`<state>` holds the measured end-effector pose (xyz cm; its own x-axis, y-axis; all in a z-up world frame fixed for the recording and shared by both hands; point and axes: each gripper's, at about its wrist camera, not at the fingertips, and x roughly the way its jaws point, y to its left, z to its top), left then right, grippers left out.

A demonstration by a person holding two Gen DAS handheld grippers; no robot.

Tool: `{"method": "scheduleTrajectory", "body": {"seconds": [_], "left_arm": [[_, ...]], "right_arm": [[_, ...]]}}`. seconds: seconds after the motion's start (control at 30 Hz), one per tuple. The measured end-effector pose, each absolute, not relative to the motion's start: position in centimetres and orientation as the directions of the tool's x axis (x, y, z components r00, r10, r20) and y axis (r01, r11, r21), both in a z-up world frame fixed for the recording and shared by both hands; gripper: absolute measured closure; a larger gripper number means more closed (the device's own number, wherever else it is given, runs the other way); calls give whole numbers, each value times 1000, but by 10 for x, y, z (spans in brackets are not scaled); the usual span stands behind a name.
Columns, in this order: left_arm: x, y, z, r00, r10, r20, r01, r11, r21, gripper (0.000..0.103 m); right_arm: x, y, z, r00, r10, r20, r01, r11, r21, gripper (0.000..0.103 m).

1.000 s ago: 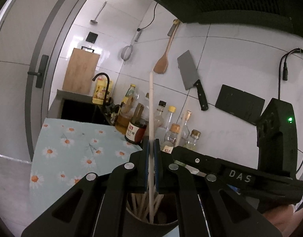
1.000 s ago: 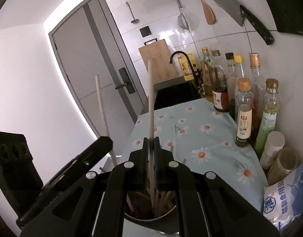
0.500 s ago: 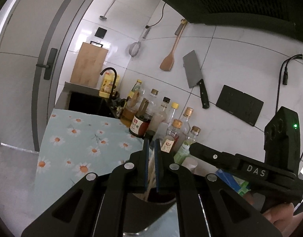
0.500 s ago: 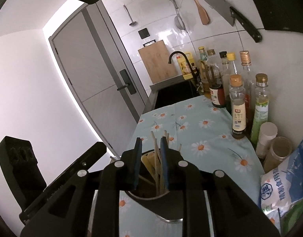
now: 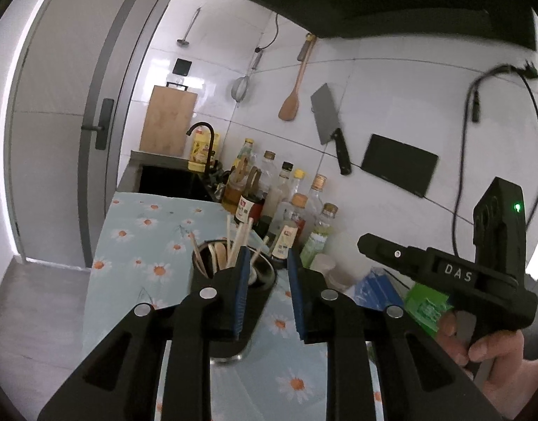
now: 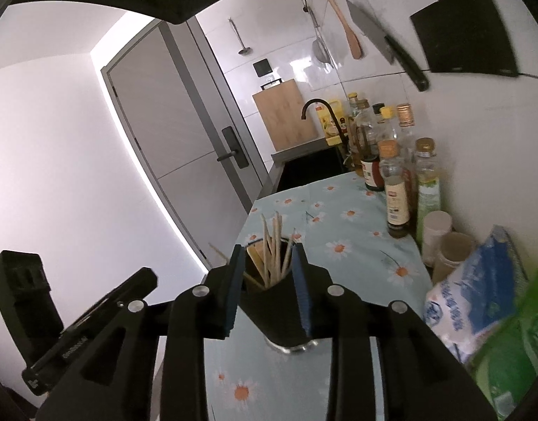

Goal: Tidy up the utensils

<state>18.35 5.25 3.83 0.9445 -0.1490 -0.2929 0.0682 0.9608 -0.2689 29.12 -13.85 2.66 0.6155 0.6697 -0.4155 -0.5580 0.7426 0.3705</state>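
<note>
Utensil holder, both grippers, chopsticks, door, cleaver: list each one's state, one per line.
Utensil holder: upright on the floral cloth, holding utensils.
Chopsticks: standing in the holder, tips up.
Left gripper: open, empty.
Right gripper: open, empty.
Door: closed.
Cleaver: hanging on the wall.

The counter is covered by a pale blue daisy-print cloth (image 6: 342,245). A dark utensil holder (image 6: 283,315) filled with chopsticks (image 6: 274,245) is set on the cloth. Bottles (image 6: 397,189), two jars (image 6: 444,245) and a blue-white bag (image 6: 476,280) are lined along the wall side.
</note>
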Motion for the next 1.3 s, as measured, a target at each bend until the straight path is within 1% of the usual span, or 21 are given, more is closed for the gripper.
{"method": "scheduleTrajectory", "body": {"seconds": [0.03, 0.07, 0.1, 0.17, 0.2, 0.23, 0.27, 0.33, 0.37, 0.4, 0.43, 0.47, 0.5, 0.53, 0.63, 0.73, 0.77, 0.8, 0.87, 0.93, 1.3], "left_arm": [[175, 46, 40, 946, -140, -293, 64, 965, -256, 82], [169, 40, 41, 946, -135, -296, 60, 967, -248, 80], [162, 34, 42, 946, -128, -299, 55, 969, -241, 74], [146, 23, 45, 946, -115, -302, 46, 973, -225, 68], [139, 18, 46, 946, -108, -305, 41, 975, -217, 66], [129, 12, 47, 946, -99, -308, 34, 977, -209, 65], [123, 8, 48, 946, -91, -310, 27, 978, -206, 60], [105, 0, 50, 947, -70, -314, 5, 979, -203, 56], [99, -3, 50, 947, -64, -316, -1, 980, -201, 51], [92, -7, 51, 946, -54, -319, -10, 981, -194, 47], [84, -12, 50, 947, -41, -320, -19, 983, -183, 46], [78, -15, 49, 946, -28, -323, -30, 984, -175, 43], [71, -19, 48, 944, -17, -330, -42, 984, -172, 37], [65, -22, 47, 943, -13, -333, -48, 984, -174, 34], [51, -30, 44, 937, 7, -350, -70, 983, -169, 25], [40, -36, 42, 932, 20, -363, -90, 980, -175, 16], [37, -38, 42, 930, 23, -366, -94, 980, -177, 9], [35, -40, 41, 929, 27, -370, -99, 979, -179, 7], [31, -43, 40, 926, 28, -378, -104, 978, -183, 7], [29, -47, 38, 921, 32, -389, -109, 978, -177, 7], [18, -49, 31, 915, 32, -402, -104, 982, -159, 7]], "right_arm": [[285, -145, 28, 614, 671, -416, -560, 741, 370, 68], [281, -150, 28, 613, 673, -415, -564, 740, 368, 67], [274, -157, 28, 612, 673, -414, -568, 739, 362, 66], [263, -167, 28, 612, 671, -418, -573, 741, 350, 61], [258, -171, 28, 613, 671, -418, -574, 741, 348, 57], [252, -177, 27, 611, 673, -417, -578, 739, 346, 56], [245, -181, 27, 609, 672, -422, -582, 739, 338, 55], [231, -191, 27, 609, 667, -428, -589, 743, 319, 46], [226, -194, 27, 609, 669, -426, -595, 740, 312, 45], [218, -198, 27, 609, 670, -425, -606, 739, 296, 41], [210, -201, 27, 616, 665, -423, -616, 741, 267, 32], [204, -204, 27, 627, 660, -414, -622, 744, 244, 28], [194, -209, 29, 642, 656, -396, -629, 746, 217, 21], [188, -212, 29, 646, 656, -390, -634, 746, 204, 15], [174, -219, 30, 647, 656, -389, -643, 743, 183, 8], [160, -224, 28, 630, 668, -397, -667, 727, 163, 5], [156, -225, 28, 629, 668, -397, -673, 724, 152, 5], [152, -225, 27, 631, 667, -396, -677, 723, 140, 5], [144, -227, 25, 635, 663, -396, -679, 724, 124, 5], [141, -230, 23, 628, 668, -400, -679, 721, 139, 5], [139, -232, 10, 630, 638, -442, -649, 746, 152, 5]]}}
